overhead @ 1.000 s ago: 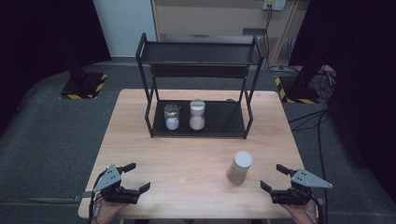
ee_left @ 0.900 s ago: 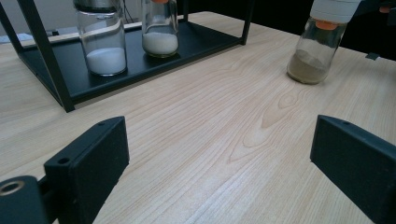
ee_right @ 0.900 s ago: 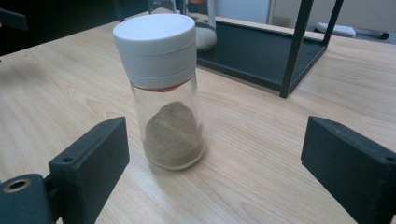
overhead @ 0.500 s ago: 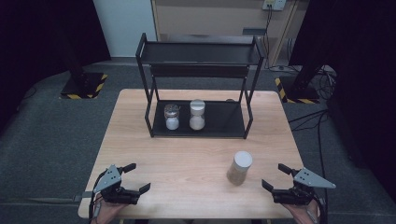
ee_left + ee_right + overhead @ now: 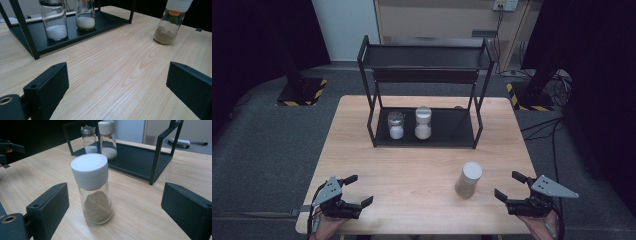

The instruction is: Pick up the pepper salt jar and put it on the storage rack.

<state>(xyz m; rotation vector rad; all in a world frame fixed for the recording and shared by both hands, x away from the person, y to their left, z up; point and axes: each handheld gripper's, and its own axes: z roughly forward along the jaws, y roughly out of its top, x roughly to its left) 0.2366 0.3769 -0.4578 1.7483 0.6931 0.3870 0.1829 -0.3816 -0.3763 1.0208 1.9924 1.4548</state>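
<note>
We start with the big counter [image 5: 377, 150], and on its far half stands a black rack [image 5: 424, 75] with two small jars on its bottom shelf: one with a metal top [image 5: 396, 125] and one with a white top [image 5: 423, 122]. They stand side by side, near each other. Closer to us, out on the bare wood, is the brown jar [image 5: 468, 180]. It stands straight up, white cap on top and brown powder at the bottom, so its long way runs up and down. Our right gripper [image 5: 511, 191] is the nearer one: the brown jar is just to its left and a little farther out. In the right gripper view the brown jar [image 5: 94, 191] sits right between the two black jaws, a bit ahead of them, not touching. These jaws are wide and hold nothing. Our left gripper [image 5: 358, 190] is well apart from the jar, across the counter, and its jaws are wide and hold nothing too. We think the right gripper should go straight ahead and close on the glass below the cap.
</note>
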